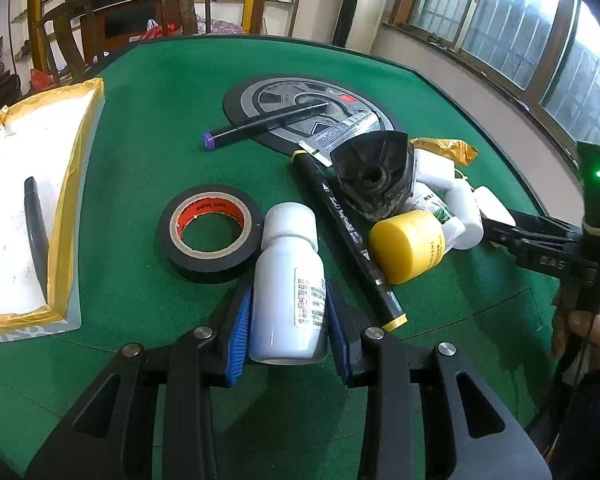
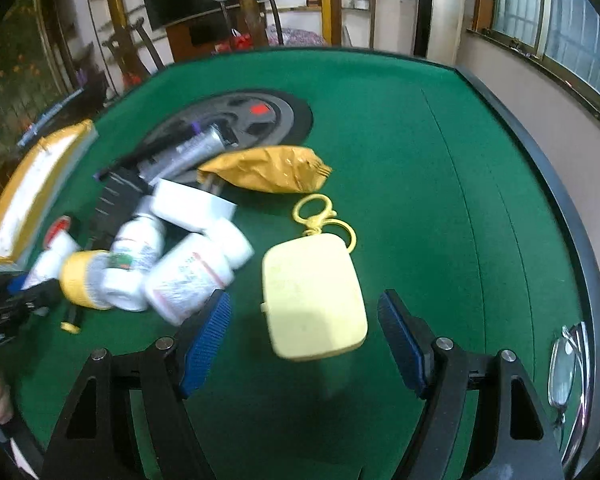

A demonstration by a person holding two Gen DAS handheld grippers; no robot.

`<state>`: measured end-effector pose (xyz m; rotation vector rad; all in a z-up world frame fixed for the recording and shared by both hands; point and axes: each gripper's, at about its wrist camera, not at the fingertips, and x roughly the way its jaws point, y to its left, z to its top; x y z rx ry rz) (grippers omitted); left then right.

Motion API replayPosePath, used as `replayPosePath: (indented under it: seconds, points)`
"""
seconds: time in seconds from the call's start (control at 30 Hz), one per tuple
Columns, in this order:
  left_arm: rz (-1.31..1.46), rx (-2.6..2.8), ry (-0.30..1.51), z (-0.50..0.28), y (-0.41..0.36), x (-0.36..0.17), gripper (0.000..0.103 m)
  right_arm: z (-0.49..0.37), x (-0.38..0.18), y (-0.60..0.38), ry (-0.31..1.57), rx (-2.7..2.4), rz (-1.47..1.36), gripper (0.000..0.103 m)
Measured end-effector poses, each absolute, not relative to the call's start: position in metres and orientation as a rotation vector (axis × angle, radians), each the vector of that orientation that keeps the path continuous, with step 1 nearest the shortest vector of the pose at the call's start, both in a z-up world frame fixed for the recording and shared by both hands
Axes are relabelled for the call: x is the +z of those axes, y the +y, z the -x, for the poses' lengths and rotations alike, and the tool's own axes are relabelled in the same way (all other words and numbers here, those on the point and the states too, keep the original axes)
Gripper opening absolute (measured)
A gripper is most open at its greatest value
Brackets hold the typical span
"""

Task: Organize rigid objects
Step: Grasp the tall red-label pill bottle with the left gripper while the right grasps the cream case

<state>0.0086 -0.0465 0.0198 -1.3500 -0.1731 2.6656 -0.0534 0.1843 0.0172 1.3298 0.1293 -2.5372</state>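
My left gripper (image 1: 287,320) is shut on a white pill bottle (image 1: 287,280) with a printed label, held between the blue pads just above the green table. Ahead lie a black tape roll (image 1: 210,232), a black marker with yellow ends (image 1: 350,236), a yellow-capped bottle (image 1: 410,244), more white bottles (image 1: 466,210) and a black plastic part (image 1: 374,174). My right gripper (image 2: 304,344) is open, its pads either side of a pale yellow case (image 2: 314,296) with a yellow clasp (image 2: 314,208). The bottle pile (image 2: 180,264) lies to its left.
A yellow-taped foam box (image 1: 60,184) sits at the left and holds a black object. A purple-capped marker (image 1: 260,122) and a tube (image 1: 340,130) lie on a round black panel (image 1: 284,96). A crumpled yellow bag (image 2: 268,168) lies mid-table. Glasses (image 2: 568,368) rest at the right edge.
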Motion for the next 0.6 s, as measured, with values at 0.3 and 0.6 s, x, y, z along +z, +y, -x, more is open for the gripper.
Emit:
replayPosePath:
  seconds: [0.3,0.6]
  points:
    - [1.358,2.678,-0.105,-0.007,-0.031,0.021,0.032,0.038,0.023,0.193,0.128,-2.600,-1.183,0.044]
    - [1.319,2.682,-0.211,-0.013,-0.042,0.025,0.031,0.022,0.038,0.241,-0.289,-2.580,-1.000,0.044]
